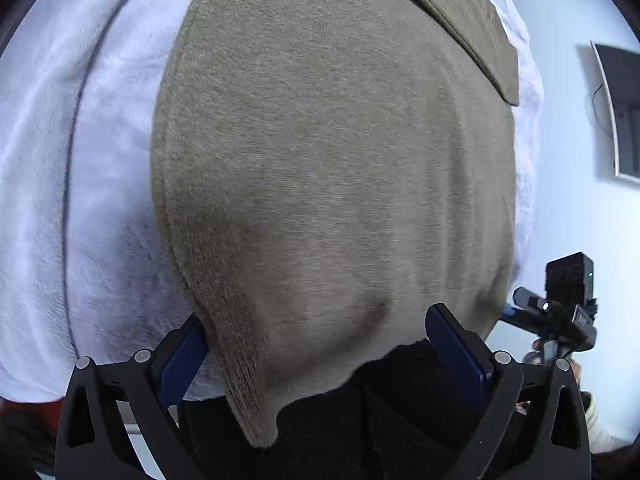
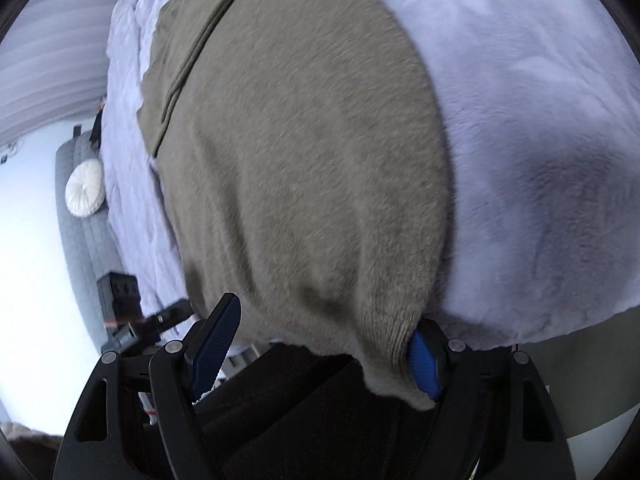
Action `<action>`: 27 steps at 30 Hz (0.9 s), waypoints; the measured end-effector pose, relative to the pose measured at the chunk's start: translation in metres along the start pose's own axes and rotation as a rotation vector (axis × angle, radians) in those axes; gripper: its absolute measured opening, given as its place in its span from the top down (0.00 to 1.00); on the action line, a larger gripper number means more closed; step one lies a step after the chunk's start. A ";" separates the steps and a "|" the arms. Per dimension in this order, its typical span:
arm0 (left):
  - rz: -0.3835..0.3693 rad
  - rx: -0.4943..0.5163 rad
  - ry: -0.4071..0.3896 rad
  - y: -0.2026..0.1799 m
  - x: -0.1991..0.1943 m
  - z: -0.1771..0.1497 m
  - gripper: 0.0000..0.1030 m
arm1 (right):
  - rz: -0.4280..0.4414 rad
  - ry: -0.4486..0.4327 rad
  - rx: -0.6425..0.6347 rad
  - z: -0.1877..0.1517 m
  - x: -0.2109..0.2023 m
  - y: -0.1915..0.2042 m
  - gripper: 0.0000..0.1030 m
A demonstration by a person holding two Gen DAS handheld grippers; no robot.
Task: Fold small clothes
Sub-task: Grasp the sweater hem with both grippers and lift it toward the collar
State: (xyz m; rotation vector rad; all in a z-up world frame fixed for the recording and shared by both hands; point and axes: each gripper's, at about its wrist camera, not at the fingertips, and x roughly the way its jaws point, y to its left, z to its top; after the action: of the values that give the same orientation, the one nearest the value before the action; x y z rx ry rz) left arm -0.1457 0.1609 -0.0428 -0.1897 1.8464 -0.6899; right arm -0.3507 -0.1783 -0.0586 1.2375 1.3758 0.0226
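Observation:
An olive-brown knit garment (image 1: pixel 332 168) lies spread on a pale lavender plush blanket (image 1: pixel 100 200). Its near ribbed edge hangs over the blanket's edge toward me. My left gripper (image 1: pixel 316 344) is open, its blue-padded fingers (image 1: pixel 182 364) standing either side of the garment's near edge. The same garment fills the right wrist view (image 2: pixel 304 160). My right gripper (image 2: pixel 324 344) is open too, with the ribbed corner draped against the right blue pad (image 2: pixel 424 364). A darker folded part of the garment lies at the far end (image 1: pixel 460 12).
The other gripper shows at the right of the left wrist view (image 1: pixel 560 312) and at the left of the right wrist view (image 2: pixel 128 312). A grey quilted headboard with a round white cushion (image 2: pixel 85 193) stands left. A wall-mounted screen (image 1: pixel 618 112) hangs right.

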 end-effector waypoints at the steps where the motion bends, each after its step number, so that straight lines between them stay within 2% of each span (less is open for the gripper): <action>1: -0.005 -0.009 0.003 0.000 0.001 -0.001 0.00 | 0.020 0.018 -0.008 0.000 0.002 0.002 0.23; 6: -0.019 -0.047 0.018 0.000 0.007 -0.006 0.01 | 0.032 0.075 -0.020 0.000 0.015 0.009 0.23; 8: -0.035 -0.050 0.021 0.006 0.005 -0.011 0.09 | 0.027 0.082 0.008 -0.001 0.016 0.005 0.23; 10: -0.040 -0.053 0.039 0.010 0.005 -0.010 0.24 | 0.008 0.085 0.040 -0.001 0.017 0.000 0.26; 11: -0.038 -0.056 0.045 0.006 0.009 -0.009 0.31 | -0.008 0.090 0.056 -0.001 0.017 -0.002 0.39; 12: -0.032 -0.059 0.055 0.006 0.013 -0.008 0.46 | -0.030 0.091 0.067 -0.001 0.018 -0.004 0.50; 13: -0.027 -0.057 0.064 0.008 0.014 -0.007 0.67 | -0.051 0.090 0.070 -0.001 0.019 -0.005 0.73; 14: -0.025 -0.052 0.070 0.011 0.012 -0.008 0.78 | -0.069 0.087 0.065 -0.001 0.018 -0.005 0.89; 15: -0.039 -0.050 0.072 0.013 0.011 -0.008 0.85 | -0.057 0.074 0.056 -0.002 0.016 -0.002 0.91; 20: -0.145 0.012 0.007 0.004 -0.015 -0.004 0.88 | 0.110 -0.025 0.064 -0.002 -0.004 0.017 0.92; 27: -0.251 0.080 -0.167 -0.009 -0.077 0.032 0.88 | 0.362 -0.223 0.084 0.022 -0.033 0.057 0.92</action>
State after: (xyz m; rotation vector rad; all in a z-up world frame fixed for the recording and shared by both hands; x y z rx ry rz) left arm -0.0887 0.1756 0.0173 -0.4190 1.6472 -0.8927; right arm -0.3094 -0.1891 -0.0043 1.4990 0.9580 0.0773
